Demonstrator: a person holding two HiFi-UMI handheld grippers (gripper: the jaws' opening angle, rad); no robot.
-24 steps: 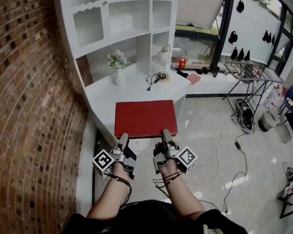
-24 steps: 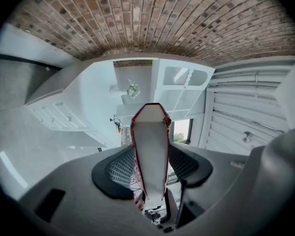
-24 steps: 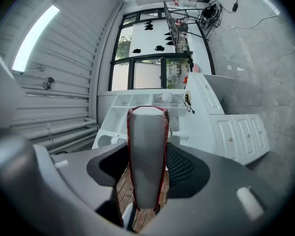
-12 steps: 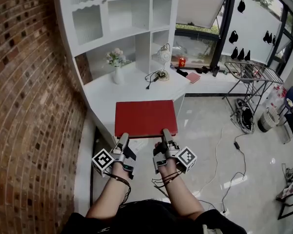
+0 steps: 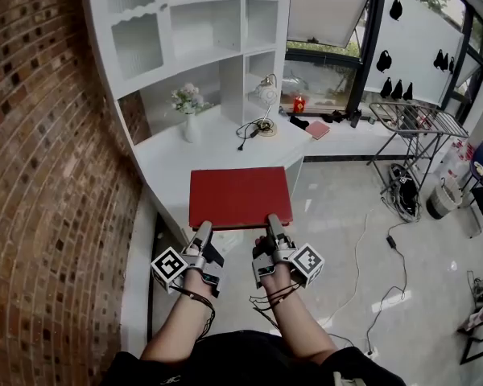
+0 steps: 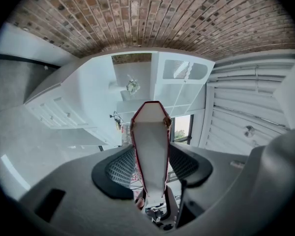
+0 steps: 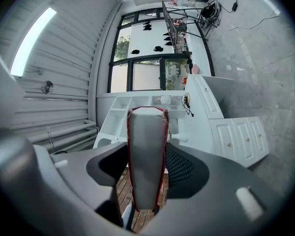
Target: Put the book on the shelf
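The left gripper (image 5: 202, 229) and the right gripper (image 5: 271, 220) each clamp the near edge of the red book (image 5: 240, 196), one towards each corner, with the jaws pressed on its covers and the page block between them. The book is held flat in the air in front of the white desk (image 5: 225, 153), well short of the shelf unit (image 5: 217, 51) above it. In the recess under the shelves, a white vase (image 5: 192, 129) on the desk holds a bunch of pale flowers (image 5: 186, 98).

You're probably in a home: white shelving (image 5: 201, 30), brick wall (image 5: 48, 175) to its left, flower vase (image 5: 191, 125) beneath, drying rack (image 5: 419, 123) right.
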